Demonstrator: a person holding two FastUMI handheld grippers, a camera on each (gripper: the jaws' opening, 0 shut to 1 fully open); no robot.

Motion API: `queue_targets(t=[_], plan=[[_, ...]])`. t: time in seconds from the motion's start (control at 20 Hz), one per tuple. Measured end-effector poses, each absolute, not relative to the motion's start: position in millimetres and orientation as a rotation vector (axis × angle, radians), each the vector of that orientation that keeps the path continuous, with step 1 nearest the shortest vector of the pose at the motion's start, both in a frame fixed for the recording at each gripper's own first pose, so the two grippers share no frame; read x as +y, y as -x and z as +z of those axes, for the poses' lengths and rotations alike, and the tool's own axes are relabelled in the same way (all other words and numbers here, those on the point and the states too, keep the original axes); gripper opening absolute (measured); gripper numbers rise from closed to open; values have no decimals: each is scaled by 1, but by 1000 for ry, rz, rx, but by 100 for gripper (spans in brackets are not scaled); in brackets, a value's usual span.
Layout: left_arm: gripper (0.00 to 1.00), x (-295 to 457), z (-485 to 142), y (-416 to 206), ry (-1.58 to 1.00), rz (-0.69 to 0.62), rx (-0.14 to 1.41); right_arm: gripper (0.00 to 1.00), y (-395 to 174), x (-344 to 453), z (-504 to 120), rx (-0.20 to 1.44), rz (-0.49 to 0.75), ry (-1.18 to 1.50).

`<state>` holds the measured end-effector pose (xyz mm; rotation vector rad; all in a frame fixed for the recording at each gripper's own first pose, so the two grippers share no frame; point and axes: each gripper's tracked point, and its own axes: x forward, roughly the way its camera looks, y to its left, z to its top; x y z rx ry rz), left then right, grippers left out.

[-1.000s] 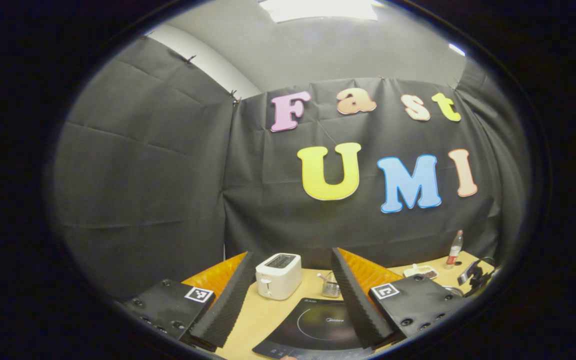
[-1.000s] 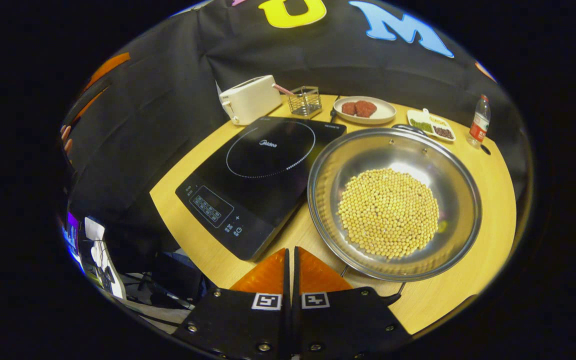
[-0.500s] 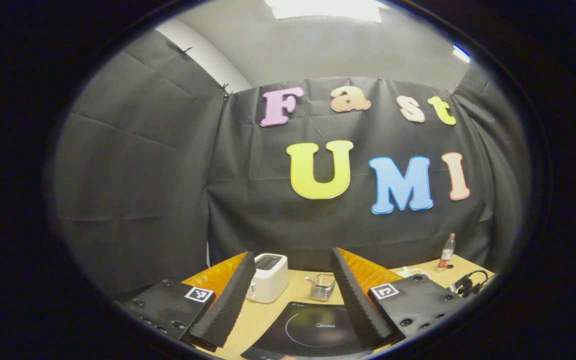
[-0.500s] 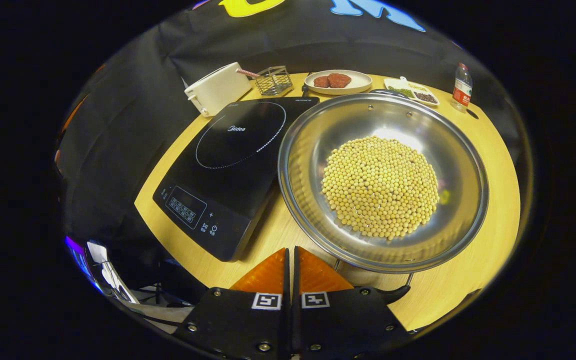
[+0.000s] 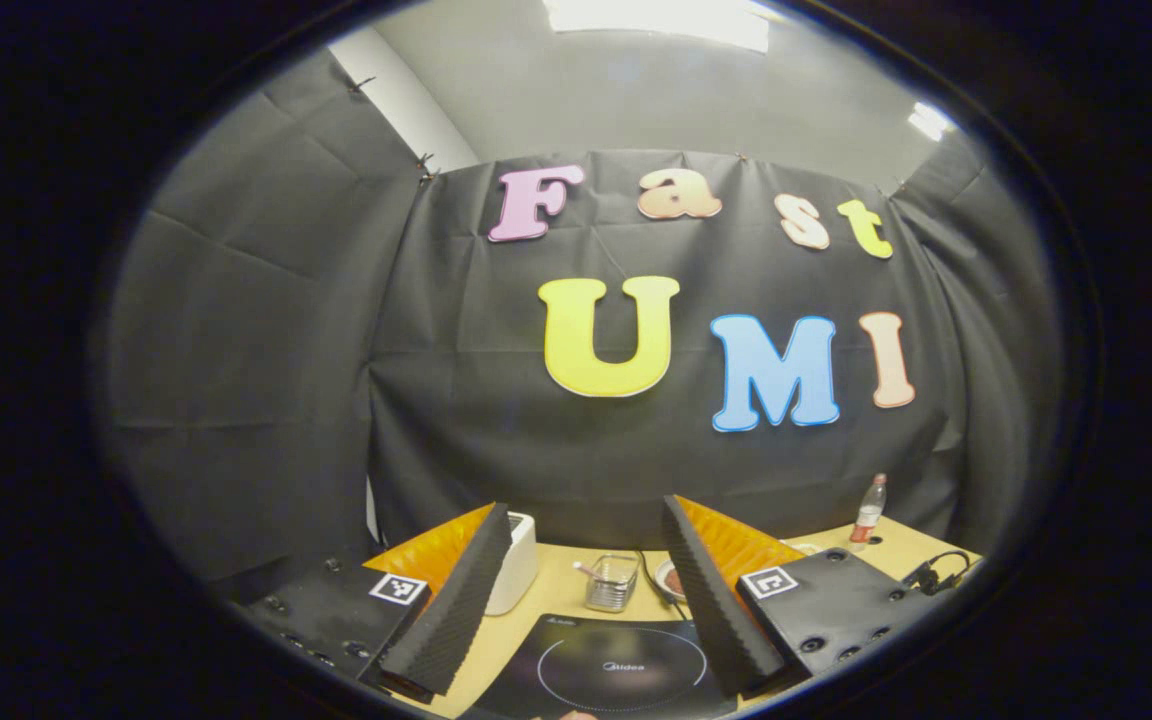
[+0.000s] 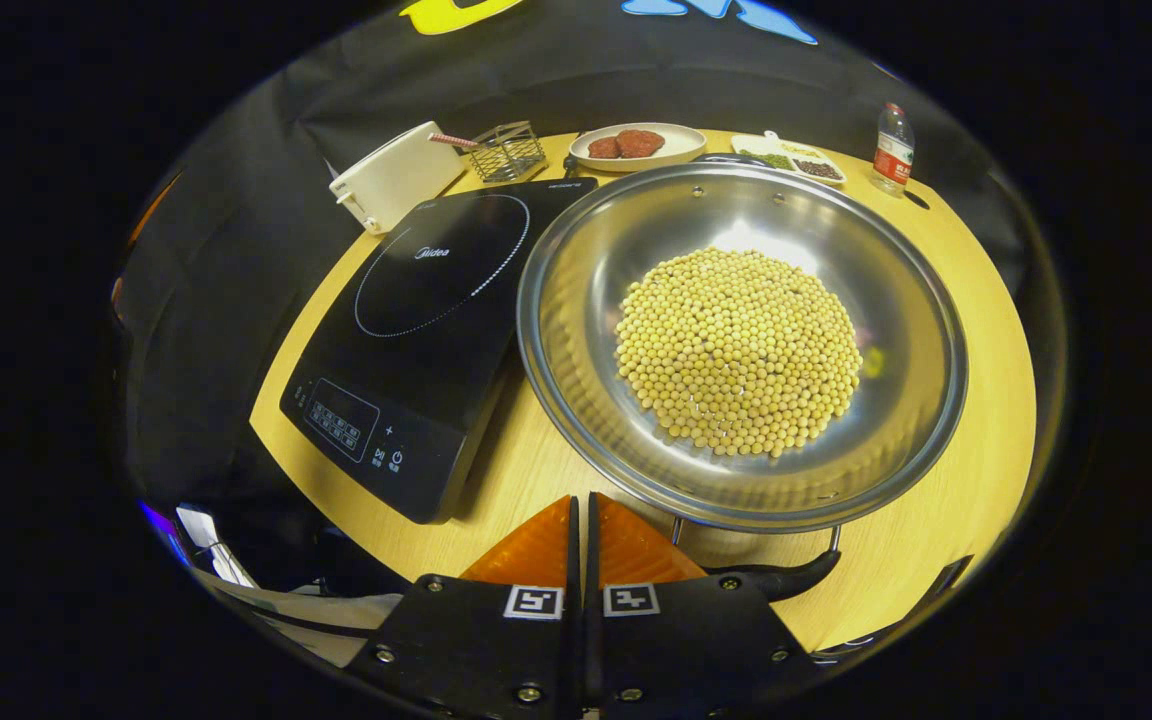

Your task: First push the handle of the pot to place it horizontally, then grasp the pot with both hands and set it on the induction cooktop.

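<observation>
A wide steel pot (image 6: 576, 330) heaped with yellow beans (image 6: 738, 348) sits on the wooden table, just right of the black induction cooktop (image 6: 406, 330). Its near dark handle (image 6: 776, 580) points toward me at the table's front edge. My right gripper (image 6: 582, 520) is shut with nothing between its fingers, its tips just left of that handle and apart from it. My left gripper (image 5: 586, 560) is held open above the cooktop (image 5: 616, 675), with nothing between its fingers.
At the table's far side stand a white toaster (image 6: 391, 180), a wire basket (image 6: 506, 152), a plate of red patties (image 6: 636, 146), a small dish of seasonings (image 6: 786, 158) and a bottle (image 6: 892, 136). The black cloth wall closes in behind and to the left.
The right gripper has come closer to the pot, whose handle now shows more fully. The left gripper has shifted left and turned, so the toaster slid behind its left finger.
</observation>
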<state>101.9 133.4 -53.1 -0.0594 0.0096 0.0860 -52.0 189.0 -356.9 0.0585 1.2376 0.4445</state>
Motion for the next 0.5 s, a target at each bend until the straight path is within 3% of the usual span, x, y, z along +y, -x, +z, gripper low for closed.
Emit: queue_targets(t=[0.5], plan=[[98,96,-59,-115,79,18,32,1,56,153,-353,1253,380,-67]])
